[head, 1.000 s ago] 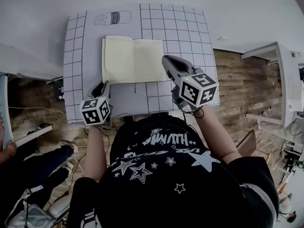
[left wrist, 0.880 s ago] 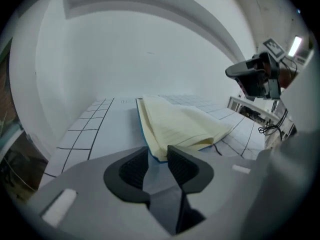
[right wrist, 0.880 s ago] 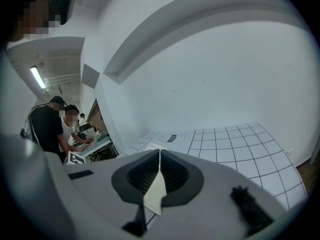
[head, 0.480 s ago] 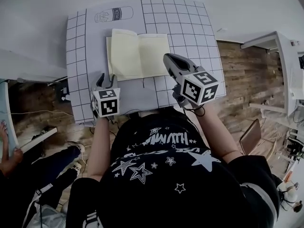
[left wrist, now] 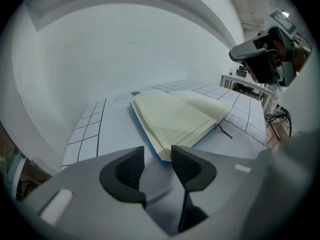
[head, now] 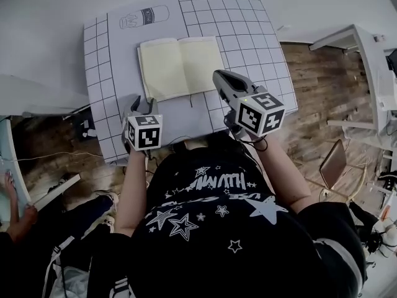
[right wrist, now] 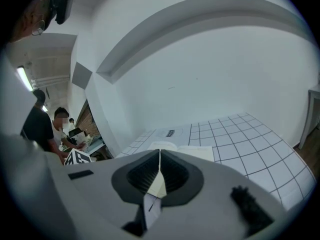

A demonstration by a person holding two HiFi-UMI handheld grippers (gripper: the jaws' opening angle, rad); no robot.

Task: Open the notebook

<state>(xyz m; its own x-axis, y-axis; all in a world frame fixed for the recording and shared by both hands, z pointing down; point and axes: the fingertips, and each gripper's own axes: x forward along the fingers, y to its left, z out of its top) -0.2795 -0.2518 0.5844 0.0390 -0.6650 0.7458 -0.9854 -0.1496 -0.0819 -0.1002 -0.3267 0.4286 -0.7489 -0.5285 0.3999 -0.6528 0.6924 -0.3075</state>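
Grid mat [head: 248, 30] carries the notebook [head: 180, 67], lying open near its middle. My left gripper [left wrist: 157, 156] has just been opening its jaws, nothing between them; right gripper [right wrist: 159, 154] jaws sit together. I judge the opening done.

From overhead, the gridded mat [head: 248, 17] was looked steeply down upon by the head view; it was skimmed low and close from each gripper view, the notebook [head: 180, 67] being shared by all three.
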